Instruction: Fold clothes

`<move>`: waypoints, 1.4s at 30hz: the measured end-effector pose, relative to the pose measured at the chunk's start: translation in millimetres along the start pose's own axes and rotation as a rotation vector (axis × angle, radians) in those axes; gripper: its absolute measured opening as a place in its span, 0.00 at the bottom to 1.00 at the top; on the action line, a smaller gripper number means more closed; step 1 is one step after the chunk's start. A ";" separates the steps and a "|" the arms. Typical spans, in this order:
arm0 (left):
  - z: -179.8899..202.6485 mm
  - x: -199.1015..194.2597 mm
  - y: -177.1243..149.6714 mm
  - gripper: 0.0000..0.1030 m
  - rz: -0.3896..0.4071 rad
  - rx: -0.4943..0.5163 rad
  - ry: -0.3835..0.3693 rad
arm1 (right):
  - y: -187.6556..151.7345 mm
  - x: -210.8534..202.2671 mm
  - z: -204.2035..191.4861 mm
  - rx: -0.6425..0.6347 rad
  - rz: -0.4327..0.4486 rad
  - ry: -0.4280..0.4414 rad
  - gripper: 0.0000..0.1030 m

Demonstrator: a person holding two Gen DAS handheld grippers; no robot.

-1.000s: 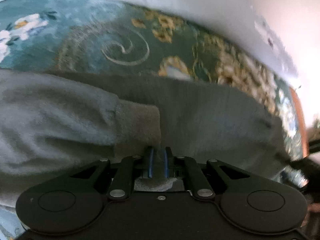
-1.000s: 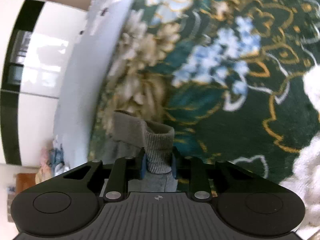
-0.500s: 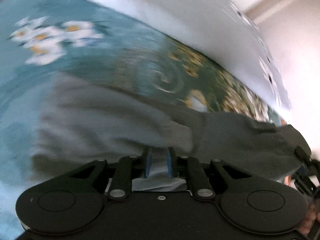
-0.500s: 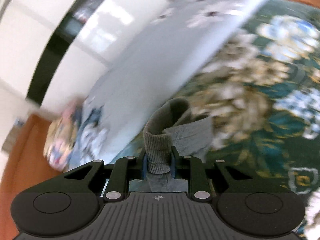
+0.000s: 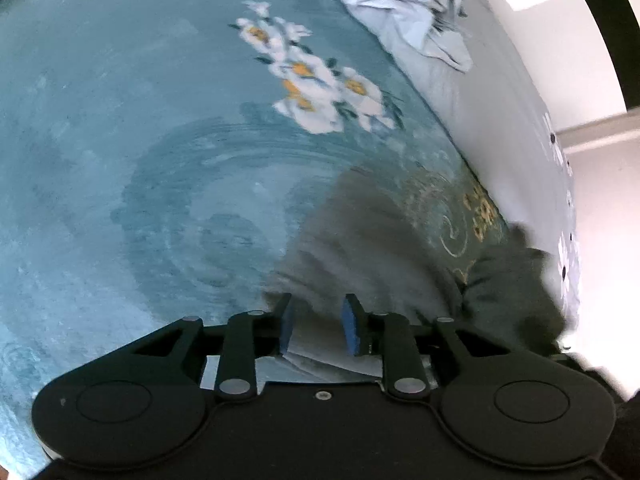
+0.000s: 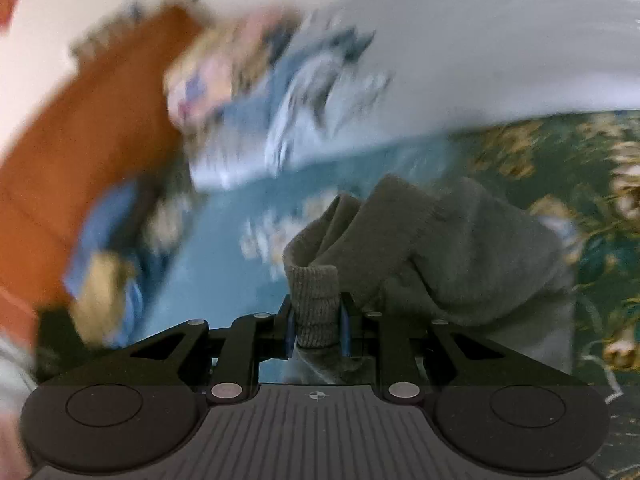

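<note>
We were folding a grey sweater (image 6: 460, 248) on a bed with a big green-blue blanket (image 5: 140, 160).

Our right gripper (image 6: 317, 330) had its fingers clamped on the ribbed cuff (image 6: 314, 300) at the end of one sleeve. In the right wrist view the cuff stood up between the blue pads at the bottom middle of the frame, and the rest of the sweater bunched up and trailed off to the right. We think we held the cuff tight so the sleeve would follow our hand across the sweater — that is how a sleeve gets folded in.

Our left gripper (image 5: 318, 322) was different. Its fingers had just been opening, and there was a clear gap between the blue pads. Grey cloth lay right in front of them and maybe a little between them, but the pads did not look like they pressed on it. So we think the left side had let go, with its part of the sweater laid down on the blanket. In the left wrist view the sweater sat at the lower right of the frame, blurry and dark.

White flowers (image 5: 320, 88) were printed on the blanket near the top middle. A crumpled pale blue cloth (image 5: 412, 12) lay at the top right, well apart from the sweater — maybe more clothes waiting to be folded, but we could not tell.

The right view was very blurry on the left side.
</note>
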State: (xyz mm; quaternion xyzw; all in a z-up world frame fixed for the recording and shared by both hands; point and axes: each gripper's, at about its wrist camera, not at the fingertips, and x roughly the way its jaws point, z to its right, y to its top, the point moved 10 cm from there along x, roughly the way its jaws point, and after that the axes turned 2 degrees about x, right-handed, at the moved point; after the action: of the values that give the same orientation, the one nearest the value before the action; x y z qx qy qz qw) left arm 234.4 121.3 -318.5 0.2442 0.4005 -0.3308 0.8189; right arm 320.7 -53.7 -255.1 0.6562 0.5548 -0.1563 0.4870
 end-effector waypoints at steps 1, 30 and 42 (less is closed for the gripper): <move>-3.1 1.4 1.0 0.28 -0.003 -0.012 -0.009 | -7.1 14.5 -7.3 -0.044 -0.035 -0.030 0.18; 137.6 80.5 15.7 0.34 -0.177 0.734 -0.312 | -74.8 -43.5 84.6 0.239 -0.067 -0.265 0.57; 137.3 102.4 -1.3 0.34 -0.282 0.729 -0.325 | -76.1 -36.1 90.5 0.251 -0.083 -0.241 0.58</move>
State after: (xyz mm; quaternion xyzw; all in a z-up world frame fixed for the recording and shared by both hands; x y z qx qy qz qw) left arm 348.5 -6.3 -325.5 0.4053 0.1523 -0.5937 0.6783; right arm 271.9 -154.9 -306.7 0.6648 0.4954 -0.3217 0.4573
